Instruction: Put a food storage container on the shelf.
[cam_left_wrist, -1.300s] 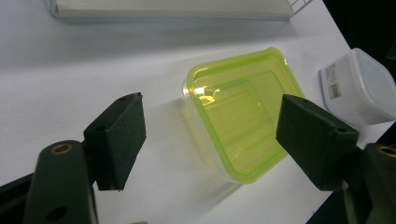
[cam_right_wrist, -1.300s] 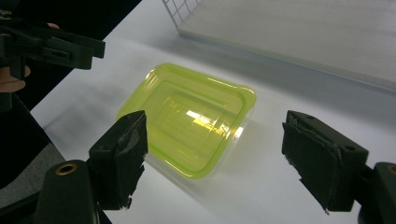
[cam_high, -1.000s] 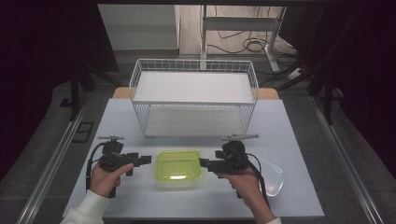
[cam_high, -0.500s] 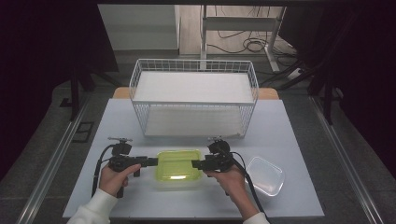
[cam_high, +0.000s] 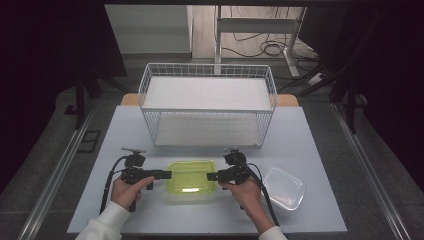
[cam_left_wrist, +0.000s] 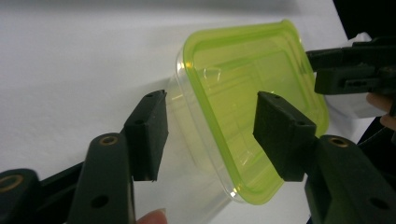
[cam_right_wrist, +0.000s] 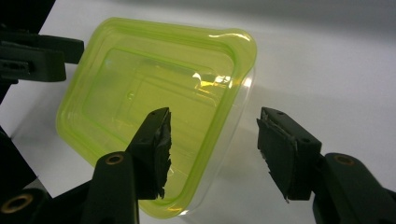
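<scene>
We bracket green-lidded box (cam_high: 192, 181) in front of wire basket (cam_high: 207, 107): left gripper (cam_high: 165, 174), right gripper (cam_high: 212, 176), fingers spread, just been closing astride box edges, not yet pinching. Next, probably: clamp, lift level.

The box (cam_high: 191, 180) lies at lower centre on the table (cam_high: 310, 150), with the basket (cam_high: 208, 111) above it. The tub (cam_high: 284, 187) sits at the box's right.
</scene>
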